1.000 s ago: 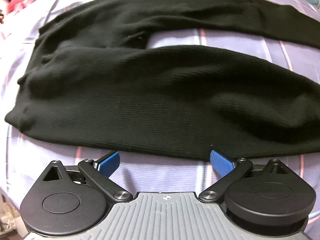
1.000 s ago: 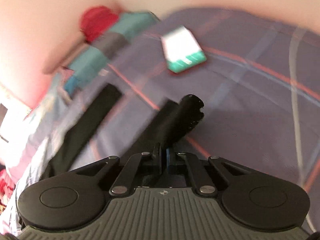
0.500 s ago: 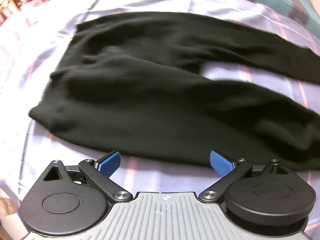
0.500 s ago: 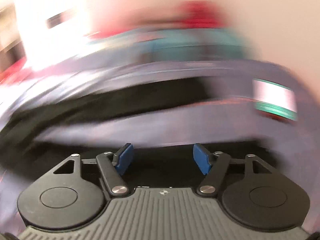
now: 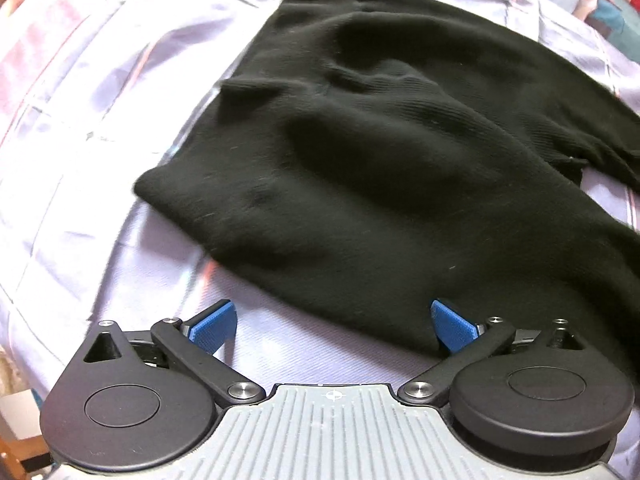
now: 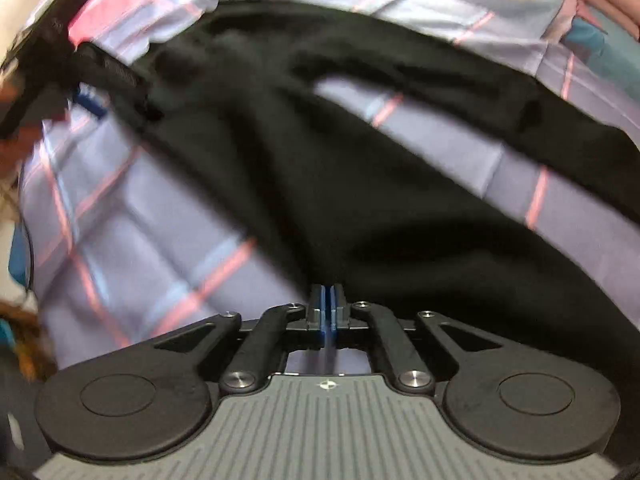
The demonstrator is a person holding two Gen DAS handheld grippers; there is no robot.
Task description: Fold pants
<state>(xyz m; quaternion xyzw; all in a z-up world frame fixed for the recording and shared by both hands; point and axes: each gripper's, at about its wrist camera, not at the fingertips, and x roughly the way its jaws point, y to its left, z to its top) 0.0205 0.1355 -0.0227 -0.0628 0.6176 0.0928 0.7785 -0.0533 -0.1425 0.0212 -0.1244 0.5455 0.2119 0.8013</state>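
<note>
Black knit pants (image 5: 380, 152) lie spread on a lavender plaid bedsheet (image 5: 80, 128), waistband toward the left, legs running off to the right. My left gripper (image 5: 334, 322) is open, its blue pads at the near hem of the pants; the right pad (image 5: 454, 326) touches the fabric edge. In the right wrist view the pants (image 6: 360, 200) show both legs with a gap of sheet between. My right gripper (image 6: 329, 300) is shut, its tips at the near leg's edge; whether cloth is pinched cannot be told. The left gripper (image 6: 86, 96) appears at the far left by the waistband.
The sheet (image 6: 132, 248) with pink stripes surrounds the pants. Teal and red bedding (image 5: 608, 20) lies at the far right. The person's hand (image 6: 16, 144) shows at the left edge of the right wrist view.
My left gripper has moved left toward the waist end of the pants, still open. My right gripper swung across, opened half a second ago, and is now shut at the near leg.
</note>
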